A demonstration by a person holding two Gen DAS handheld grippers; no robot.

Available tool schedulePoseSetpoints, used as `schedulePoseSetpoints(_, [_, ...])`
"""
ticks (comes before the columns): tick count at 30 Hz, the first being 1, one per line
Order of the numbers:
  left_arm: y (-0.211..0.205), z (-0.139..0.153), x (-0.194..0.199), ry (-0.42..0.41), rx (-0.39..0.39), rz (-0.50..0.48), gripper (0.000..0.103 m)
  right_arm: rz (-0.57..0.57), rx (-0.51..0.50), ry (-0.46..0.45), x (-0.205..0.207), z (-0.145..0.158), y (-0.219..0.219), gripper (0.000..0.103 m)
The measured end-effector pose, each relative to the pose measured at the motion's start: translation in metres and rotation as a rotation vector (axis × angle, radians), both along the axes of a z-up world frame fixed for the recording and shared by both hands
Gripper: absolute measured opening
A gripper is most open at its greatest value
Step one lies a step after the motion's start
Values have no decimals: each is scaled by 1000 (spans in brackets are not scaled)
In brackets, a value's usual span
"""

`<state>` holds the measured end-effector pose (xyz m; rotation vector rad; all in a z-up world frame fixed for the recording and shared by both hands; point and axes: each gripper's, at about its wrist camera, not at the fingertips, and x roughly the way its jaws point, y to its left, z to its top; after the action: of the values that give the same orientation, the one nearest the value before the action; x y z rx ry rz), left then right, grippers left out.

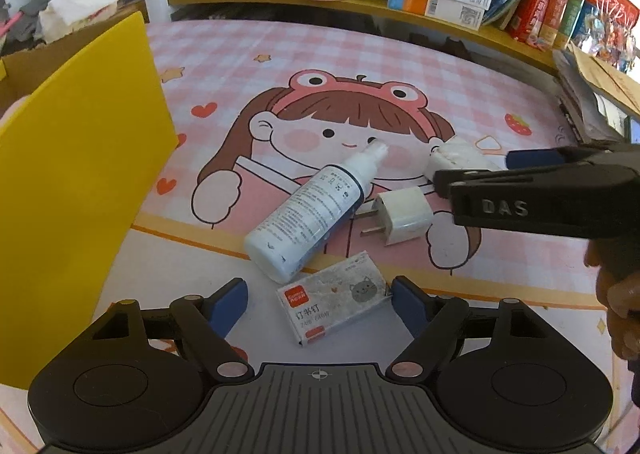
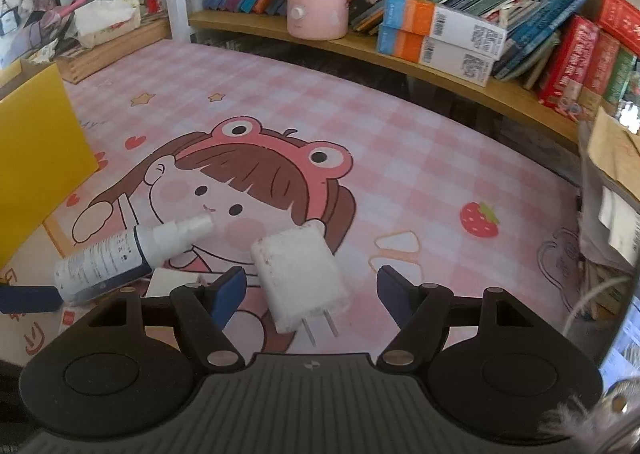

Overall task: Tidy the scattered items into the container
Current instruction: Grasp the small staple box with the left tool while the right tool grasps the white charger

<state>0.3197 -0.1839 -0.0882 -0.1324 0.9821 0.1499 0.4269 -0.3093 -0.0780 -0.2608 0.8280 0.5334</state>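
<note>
**Both grippers open over the scattered items, nothing held yet**

The left gripper (image 1: 319,304) has its jaws wide apart, straddling a small staple box (image 1: 334,296) that lies flat on the pink mat (image 1: 400,66); the pads do not touch it. The right gripper (image 2: 311,294) is also wide, with a white charger (image 2: 298,278) between its fingers but no pad pressing on it. The yellow container (image 1: 76,190) stands at the left edge of the mat, well apart from the items.

The staple box looks like thin card — light and stiff enough, but likely to dent if squeezed hard. Gripping across its short sides, as the jaws are now lined up, seems the sensible hold. The charger is probably hard plastic, smooth and a little slippery; its flat faces suit the pads better than the prong end. The spray bottle (image 1: 310,210) lies on its side and would likely roll, so a hold across the middle of the body looks safest.

The left view alone shows the staple box in full and a second, smaller plug (image 1: 402,216) beside the bottle — in the right view these are mostly hidden behind the gripper. The right view alone shows the charger's prongs pointing toward the camera. The left view also catches the right gripper from the side, and part of a hand at the edge.
</note>
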Motion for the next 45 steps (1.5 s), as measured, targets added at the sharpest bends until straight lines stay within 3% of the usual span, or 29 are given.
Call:
schedulePoseSetpoints(10, [-6, -2, -2, 0, 57, -45, 75, 20, 7, 23, 8, -10, 9, 58])
schedulePoseSetpoints(13, [-8, 0, -3, -4, 58, -68, 62, 20, 9, 15, 4, -9, 9, 47])
schedulePoseSetpoints(15, [-9, 0, -4, -5, 57, -78, 60, 17, 7, 16, 1, -9, 8, 42])
schedulePoseSetpoints(26, [1, 7, -22, 15, 26, -77, 60, -54, 23, 55, -32, -1, -14, 41])
schedulePoseSetpoints(32, [3, 25, -36, -39, 36, -87, 60, -72, 46, 65, -60, 10, -28, 41])
schedulePoseSetpoints(45, [-9, 60, -67, -150, 43, -216, 60, -98, 87, 36, -120, 41, -48, 41])
